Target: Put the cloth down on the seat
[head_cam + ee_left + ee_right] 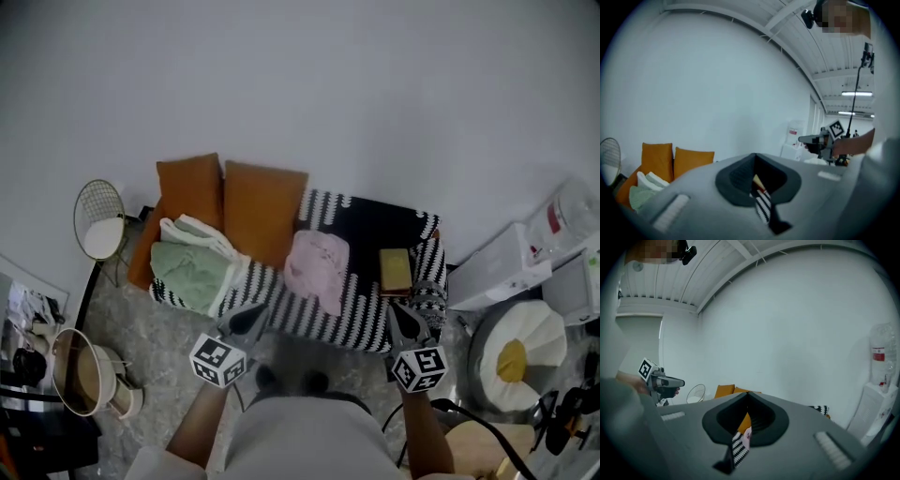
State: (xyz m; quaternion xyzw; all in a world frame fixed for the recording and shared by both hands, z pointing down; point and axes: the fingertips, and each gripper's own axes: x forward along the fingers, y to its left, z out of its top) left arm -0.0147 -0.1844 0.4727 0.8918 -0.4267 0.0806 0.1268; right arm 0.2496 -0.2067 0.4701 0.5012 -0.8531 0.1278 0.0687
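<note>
Striped cloth (367,314) | left gripper (249,321), right gripper (403,323) clamped on its sofa-front (141,258) edge | I risk dragging pink towel (317,267) off.

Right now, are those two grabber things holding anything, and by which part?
Nothing, it seems. The left gripper and right gripper have their jaws shut and empty; the striped cloth lies spread on the seat.

light: even, soft; shadows: faint; edges: fisheye-warped, dark-vignetted; focus: soft

I am making out no readable text: the red label on the water bottle (878,355) is showing only a blur.
</note>
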